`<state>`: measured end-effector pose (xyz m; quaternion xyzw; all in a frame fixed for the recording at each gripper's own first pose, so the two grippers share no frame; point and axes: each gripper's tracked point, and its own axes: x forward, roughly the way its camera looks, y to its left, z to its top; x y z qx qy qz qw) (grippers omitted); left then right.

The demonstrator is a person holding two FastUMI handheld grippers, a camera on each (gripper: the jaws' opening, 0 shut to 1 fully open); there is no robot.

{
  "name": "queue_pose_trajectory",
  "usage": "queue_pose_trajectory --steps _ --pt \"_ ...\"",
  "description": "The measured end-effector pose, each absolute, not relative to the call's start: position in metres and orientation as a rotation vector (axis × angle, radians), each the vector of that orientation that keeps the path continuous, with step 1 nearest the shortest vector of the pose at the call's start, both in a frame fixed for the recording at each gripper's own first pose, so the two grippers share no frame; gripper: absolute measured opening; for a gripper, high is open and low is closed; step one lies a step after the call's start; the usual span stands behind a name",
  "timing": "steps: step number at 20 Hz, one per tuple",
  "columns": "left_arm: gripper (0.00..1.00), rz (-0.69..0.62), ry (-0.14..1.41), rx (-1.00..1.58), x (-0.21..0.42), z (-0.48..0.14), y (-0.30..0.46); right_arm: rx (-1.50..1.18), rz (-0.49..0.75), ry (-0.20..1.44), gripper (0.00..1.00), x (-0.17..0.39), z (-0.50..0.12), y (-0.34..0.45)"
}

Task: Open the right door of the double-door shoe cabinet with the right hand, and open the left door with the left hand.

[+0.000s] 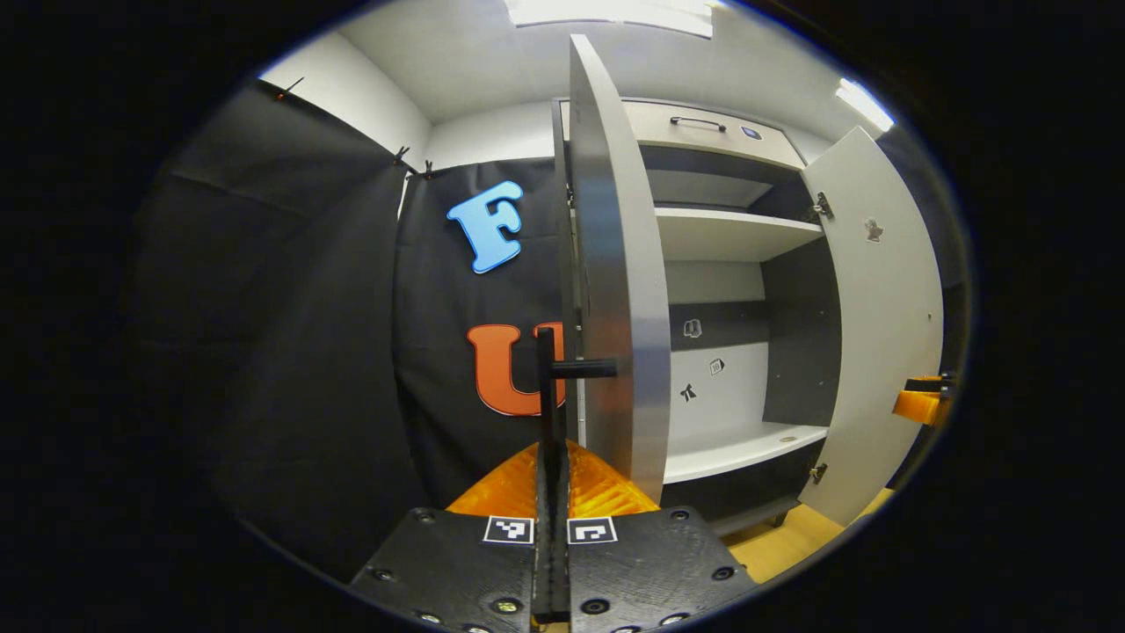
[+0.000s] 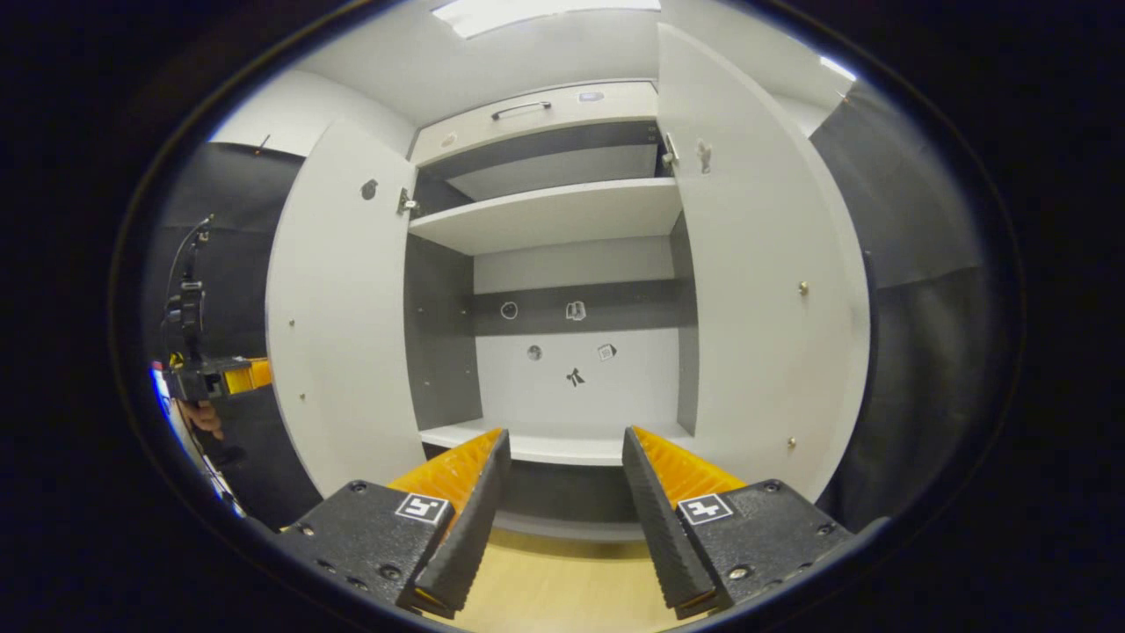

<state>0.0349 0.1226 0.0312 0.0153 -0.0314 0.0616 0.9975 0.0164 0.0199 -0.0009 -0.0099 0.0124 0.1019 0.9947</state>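
The shoe cabinet [image 2: 545, 215] stands with both doors swung wide. In the left gripper view the left door [image 1: 620, 264] shows edge-on, and my left gripper [image 1: 551, 457] is shut on its upright black handle [image 1: 547, 378]. The right door [image 1: 879, 308] hangs open at the far side, with the right gripper [image 1: 923, 400] just beyond its edge. In the right gripper view my right gripper [image 2: 564, 435] is open and holds nothing; it faces the cabinet's inside between the left door [image 2: 338, 308] and the right door [image 2: 765, 264]. The left gripper [image 2: 211, 378] and a hand [image 2: 202, 418] show behind the left door.
A drawer with a bar handle [image 2: 521, 108] tops the cabinet. Inside are an upper shelf and a bottom shelf [image 2: 545, 444], with small stickers on the back panel [image 2: 576, 376]. Wooden floor [image 2: 545, 589] lies in front. Black cloth walls close in both sides.
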Motion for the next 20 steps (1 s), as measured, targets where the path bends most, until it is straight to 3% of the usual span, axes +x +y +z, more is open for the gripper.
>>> queue_pose_trajectory --steps 9,11,15,20 --pt "0.00 -0.072 -0.063 0.075 0.036 0.030 0.135 -0.026 0.184 0.030 0.81 0.019 -0.004 0.037" --pt "0.00 -0.071 -0.078 0.061 0.021 0.032 0.136 -0.034 0.180 0.027 0.80 0.018 -0.004 0.043" --pt "0.00 0.061 -0.129 0.081 -0.031 0.044 0.137 -0.061 0.136 0.030 0.80 0.015 -0.007 0.031" --pt "0.00 -0.025 -0.170 -0.055 -0.015 0.057 0.049 -0.038 0.095 0.020 0.81 0.015 -0.002 0.019"
